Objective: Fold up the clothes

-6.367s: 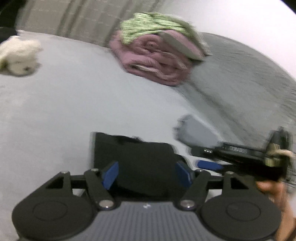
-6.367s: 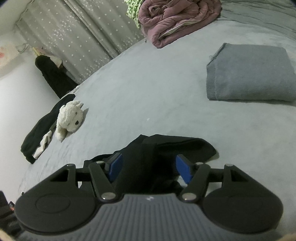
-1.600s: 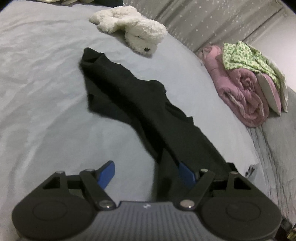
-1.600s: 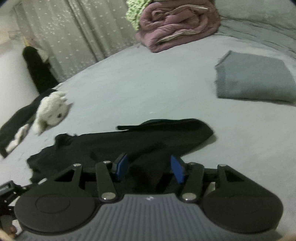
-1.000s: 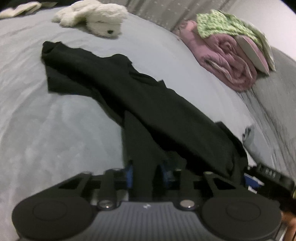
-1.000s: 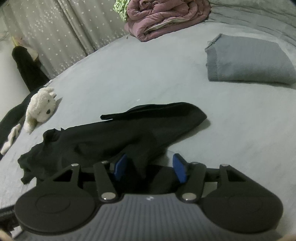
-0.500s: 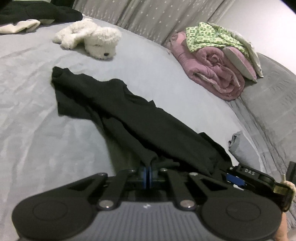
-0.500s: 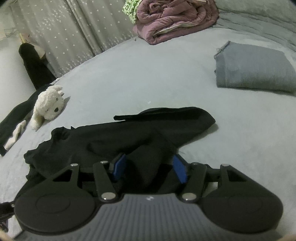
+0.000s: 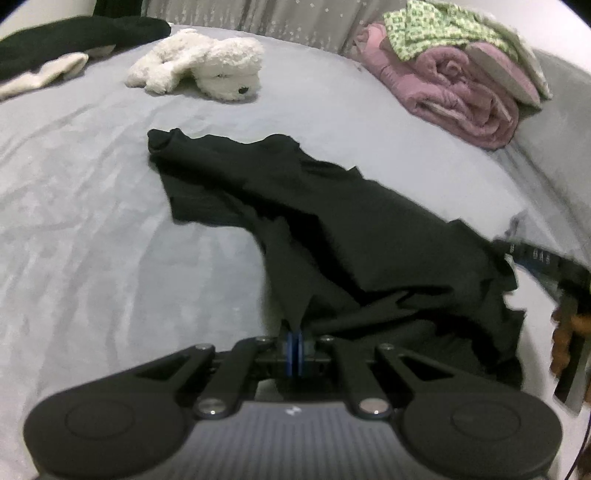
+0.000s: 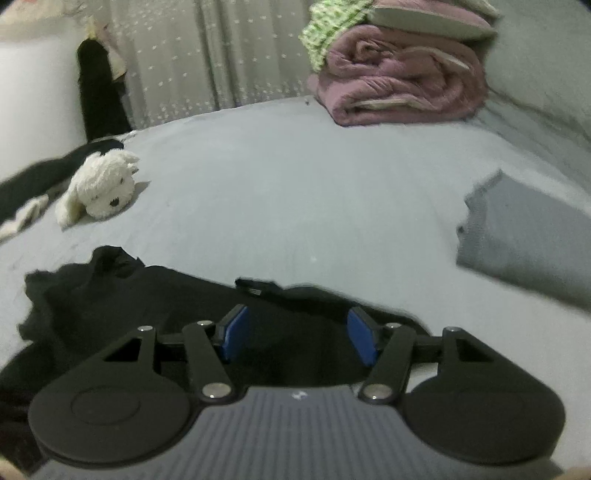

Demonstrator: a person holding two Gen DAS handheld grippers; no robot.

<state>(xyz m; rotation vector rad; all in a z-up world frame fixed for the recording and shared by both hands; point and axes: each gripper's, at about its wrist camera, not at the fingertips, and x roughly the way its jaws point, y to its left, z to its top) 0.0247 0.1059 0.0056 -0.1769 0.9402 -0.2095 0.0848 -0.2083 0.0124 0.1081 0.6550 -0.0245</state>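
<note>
A single black garment [image 9: 332,236] is lying crumpled and stretched across the near part of a grey bed [image 9: 92,229], one end bunched near the middle of the sheet, the other gathered at the two grippers. The left gripper [image 9: 294,341] is pinching a fold of the cloth's near edge, its blue pads pressed together with the cloth rising from between them. The right gripper [image 10: 297,334] is hovering over the garment's other near end with its jaws standing well apart, having just been opening a little further; black cloth is lying under and between the pads [image 10: 236,330], not squeezed by them. Both tools are pointing down and forward at the bed.

Bare sheet is spreading wide to the left of the garment and beyond it. One white plush toy [image 9: 207,70] is lying well apart toward the far side, beside one dark-and-cream heap [image 9: 62,51] at the bed's edge. One rolled pink blanket [image 9: 454,92] topped with green-patterned cloth [image 9: 436,29] is sitting at the far right corner. One folded grey item [image 10: 528,236] is resting to the right, apart from the garment. A dotted curtain [image 10: 207,55] is hanging behind the bed.
</note>
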